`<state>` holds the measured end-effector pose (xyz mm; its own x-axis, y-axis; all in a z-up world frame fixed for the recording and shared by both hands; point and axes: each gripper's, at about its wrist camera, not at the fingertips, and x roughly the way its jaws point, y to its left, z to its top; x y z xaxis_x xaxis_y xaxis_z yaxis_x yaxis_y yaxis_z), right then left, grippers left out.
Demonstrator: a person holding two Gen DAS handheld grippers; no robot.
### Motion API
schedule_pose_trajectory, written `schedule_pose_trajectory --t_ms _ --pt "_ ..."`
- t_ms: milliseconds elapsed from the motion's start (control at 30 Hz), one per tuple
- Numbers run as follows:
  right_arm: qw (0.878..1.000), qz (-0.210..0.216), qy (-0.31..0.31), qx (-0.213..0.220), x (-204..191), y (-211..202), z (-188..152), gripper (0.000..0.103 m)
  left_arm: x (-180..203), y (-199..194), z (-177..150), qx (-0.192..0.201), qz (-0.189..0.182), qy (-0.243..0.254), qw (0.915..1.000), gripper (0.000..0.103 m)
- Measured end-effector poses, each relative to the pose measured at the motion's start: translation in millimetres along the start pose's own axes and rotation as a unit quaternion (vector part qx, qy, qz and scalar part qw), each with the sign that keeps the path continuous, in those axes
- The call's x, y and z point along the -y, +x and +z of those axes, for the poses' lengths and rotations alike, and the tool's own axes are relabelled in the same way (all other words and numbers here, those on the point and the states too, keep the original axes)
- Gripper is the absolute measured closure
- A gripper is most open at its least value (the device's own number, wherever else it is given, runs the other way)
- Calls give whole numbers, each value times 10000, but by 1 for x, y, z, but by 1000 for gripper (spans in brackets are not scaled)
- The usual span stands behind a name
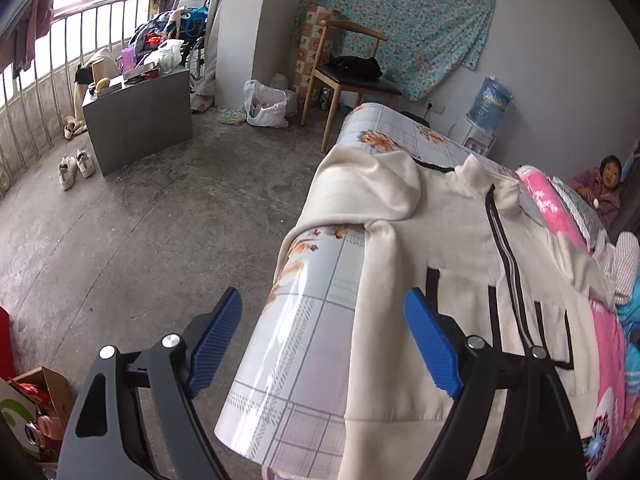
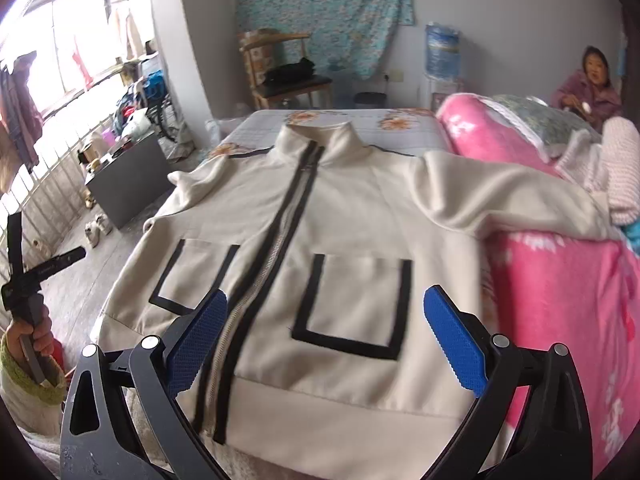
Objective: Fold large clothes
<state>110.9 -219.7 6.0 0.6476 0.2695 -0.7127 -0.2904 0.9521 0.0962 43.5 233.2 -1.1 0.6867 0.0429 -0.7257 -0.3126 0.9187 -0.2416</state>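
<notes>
Cream zip jacket [image 2: 352,216] is lying face up, spread flat on the table [image 1: 304,340], collar pointing away from the cameras, hem nearest. Black zipper [image 2: 276,240] is running from collar to hem, closed as far as I can see. Two black-outlined pockets [image 2: 356,304] are sitting either side of the zip. In the right wrist view the right-hand sleeve is draping onto the pink floral quilt [image 2: 560,288] beside the table; the other sleeve is bunching at the table's far left edge.

Right gripper [image 2: 324,340] is hovering over the hem with its jaws standing wide apart, nothing between the blue pads [image 2: 456,344], no contact with the fabric visible. Left gripper [image 1: 324,344] is also gaping wide, held over the table's left corner where the jacket's side edge is hanging over the glossy checked floral tablecloth; pads are not pinching anything. The hand [image 2: 36,340] holding the left gripper is showing at the left border of the right wrist view, green knit cuff on the wrist.

Writing: none readable on the jacket or the grippers. There's faint print on the left gripper's body in the right wrist view, too small to read.

Background: wooden chair [image 1: 352,76], water dispenser [image 2: 442,60], a person seated at far right [image 2: 588,92].
</notes>
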Motion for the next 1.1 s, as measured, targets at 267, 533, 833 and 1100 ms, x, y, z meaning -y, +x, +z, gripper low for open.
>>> schedule_pose_trajectory --t_ms 267,533,833,1100 --pt "9917 681 -676 -855 -86 121 17 17 -77 93 44 -759 -1171 -2273 9638 21" --pt "9821 694 -505 -1677 -93 177 -1 19 -136 190 24 -1934 -2510 -4228 8491 21" --pt "9818 529 -632 -1713 -96 173 -2 19 -160 271 -5 -2744 -3118 -5406 7316 21" --pt "9822 555 -425 -1745 -95 184 8 19 -170 323 -25 -3005 -2981 -5827 6938 26"
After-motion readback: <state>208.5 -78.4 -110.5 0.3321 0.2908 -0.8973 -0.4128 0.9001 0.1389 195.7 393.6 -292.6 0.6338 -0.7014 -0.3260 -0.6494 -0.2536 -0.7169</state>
